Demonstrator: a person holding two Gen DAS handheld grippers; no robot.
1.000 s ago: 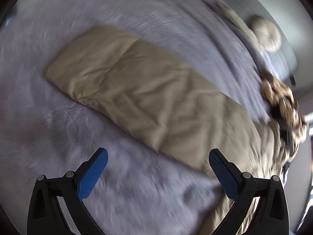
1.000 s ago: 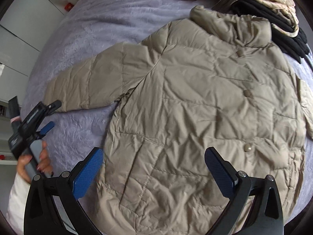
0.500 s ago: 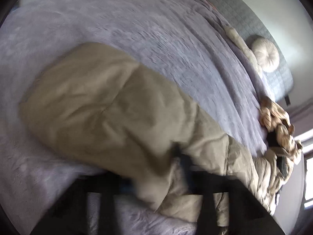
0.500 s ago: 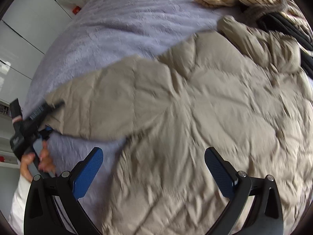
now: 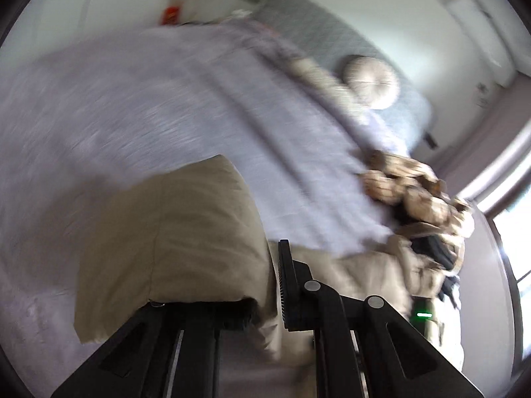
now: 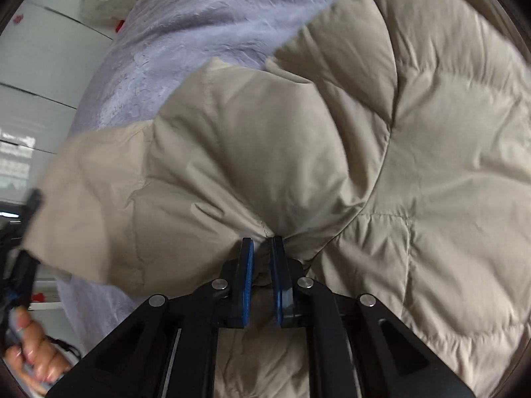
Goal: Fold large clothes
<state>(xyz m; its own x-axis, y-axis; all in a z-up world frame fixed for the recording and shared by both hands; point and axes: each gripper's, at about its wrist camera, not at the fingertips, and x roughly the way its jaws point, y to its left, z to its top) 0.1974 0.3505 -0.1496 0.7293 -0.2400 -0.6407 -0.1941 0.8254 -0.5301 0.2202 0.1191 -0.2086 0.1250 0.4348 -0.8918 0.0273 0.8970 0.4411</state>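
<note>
Left gripper (image 5: 265,285) is clamped on the jacket (image 6: 415,165) sleeve (image 5: 172,238); right gripper (image 6: 262,265) has just been closing, fingers pinching the armpit seam as fold pivot.

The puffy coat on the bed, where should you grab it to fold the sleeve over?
Probably by the sleeve's cuff end, coming from the outer side, since it sticks out past the coat's body. The left gripper is shut on that end. The right gripper, just closing, pinches the quilted fabric where sleeve meets body.
</note>
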